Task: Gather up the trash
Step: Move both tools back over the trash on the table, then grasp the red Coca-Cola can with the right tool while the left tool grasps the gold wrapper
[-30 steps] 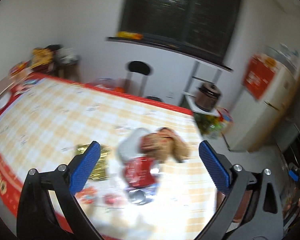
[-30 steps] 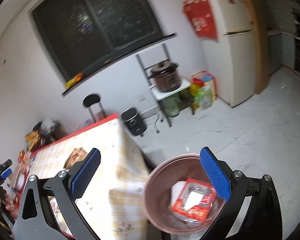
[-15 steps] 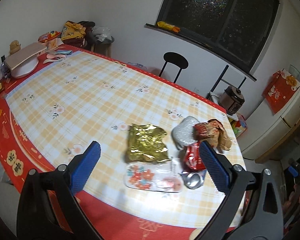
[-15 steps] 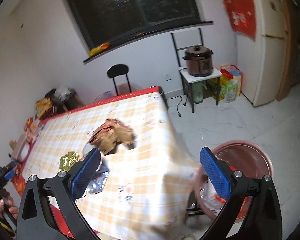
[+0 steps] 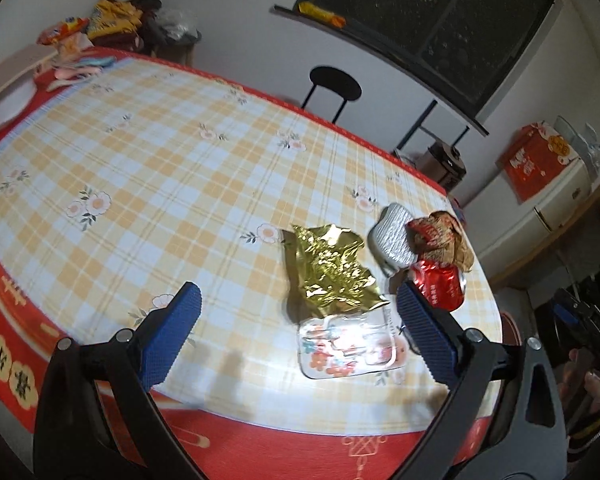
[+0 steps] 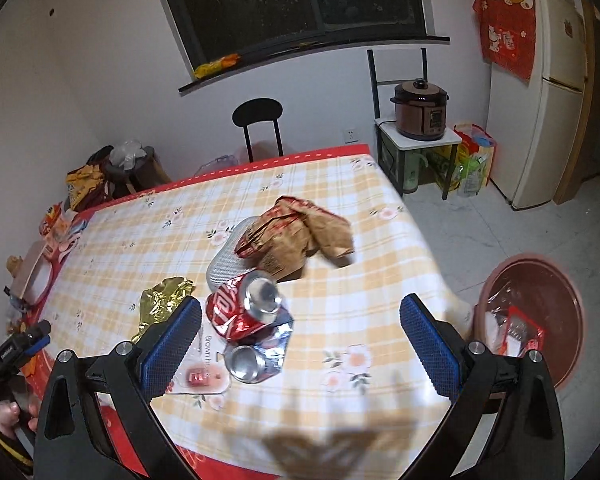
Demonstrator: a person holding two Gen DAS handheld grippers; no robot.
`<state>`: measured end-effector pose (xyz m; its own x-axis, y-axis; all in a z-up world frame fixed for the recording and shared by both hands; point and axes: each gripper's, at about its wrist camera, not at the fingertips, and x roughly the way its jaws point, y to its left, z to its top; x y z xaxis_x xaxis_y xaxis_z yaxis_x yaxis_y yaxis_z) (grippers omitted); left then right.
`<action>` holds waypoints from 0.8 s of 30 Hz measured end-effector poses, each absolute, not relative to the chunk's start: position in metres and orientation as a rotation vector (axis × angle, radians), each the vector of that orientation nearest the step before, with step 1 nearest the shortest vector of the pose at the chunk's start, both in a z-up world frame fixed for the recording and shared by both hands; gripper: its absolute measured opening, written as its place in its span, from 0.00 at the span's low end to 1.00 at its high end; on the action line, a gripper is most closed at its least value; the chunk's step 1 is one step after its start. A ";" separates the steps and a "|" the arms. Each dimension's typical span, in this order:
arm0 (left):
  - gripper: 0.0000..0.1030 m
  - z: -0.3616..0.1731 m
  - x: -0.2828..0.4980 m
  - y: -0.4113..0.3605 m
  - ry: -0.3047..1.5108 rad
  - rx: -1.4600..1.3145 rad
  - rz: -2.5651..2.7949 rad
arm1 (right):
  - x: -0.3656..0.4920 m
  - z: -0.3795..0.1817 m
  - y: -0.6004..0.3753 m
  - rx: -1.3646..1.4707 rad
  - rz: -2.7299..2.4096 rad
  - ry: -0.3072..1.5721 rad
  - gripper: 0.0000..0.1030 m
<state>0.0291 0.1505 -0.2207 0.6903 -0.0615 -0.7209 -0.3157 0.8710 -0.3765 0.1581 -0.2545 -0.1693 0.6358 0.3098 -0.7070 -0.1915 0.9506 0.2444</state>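
Trash lies on the checked tablecloth point(image 5: 148, 168) near the table's right end: a gold foil wrapper point(image 5: 330, 270), a clear flowered packet point(image 5: 348, 346), a silver tray point(image 5: 392, 240), a crumpled brown paper bag point(image 5: 444, 236) and a crushed red can point(image 5: 440, 286). My left gripper point(image 5: 298, 338) is open and empty above the near table edge, in front of the foil. My right gripper point(image 6: 300, 346) is open and empty above the crushed red can point(image 6: 240, 306) and a second silver can point(image 6: 256, 354). The brown bag point(image 6: 296, 232) lies beyond them.
A reddish-brown basin point(image 6: 540, 280) with discarded wrappers stands on the floor right of the table. A black stool point(image 6: 258, 114), a rice cooker on a shelf point(image 6: 420, 110) and a fridge point(image 6: 540, 92) stand behind. Boxes and snack bags point(image 5: 100, 20) clutter the table's far left end.
My right gripper has swung from above the basin back over the table to the cans. My left gripper has pulled back and lowered toward the near table edge.
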 end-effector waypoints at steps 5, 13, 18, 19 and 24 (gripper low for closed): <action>0.93 -0.227 0.041 0.171 0.827 -0.480 0.093 | 0.163 -0.187 -0.230 0.164 0.268 0.852 0.95; 0.93 -0.231 0.045 0.199 0.823 -0.502 0.074 | 0.192 -0.225 -0.199 0.159 0.219 0.906 0.91; 0.92 -0.251 0.044 0.216 0.868 -0.532 0.104 | 0.221 -0.259 -0.178 0.185 0.251 0.963 0.80; 0.92 -0.255 0.043 0.218 0.877 -0.538 0.110 | 0.226 -0.264 -0.175 0.190 0.254 0.970 0.79; 0.92 -0.264 0.042 0.226 0.894 -0.551 0.126 | 0.246 -0.293 -0.162 0.225 0.247 1.012 0.76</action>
<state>0.0424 0.2257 -0.2643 0.6287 -0.1205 -0.7682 -0.3277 0.8548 -0.4024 0.2462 -0.1623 -0.2934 0.5071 0.3062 -0.8056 -0.0993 0.9493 0.2983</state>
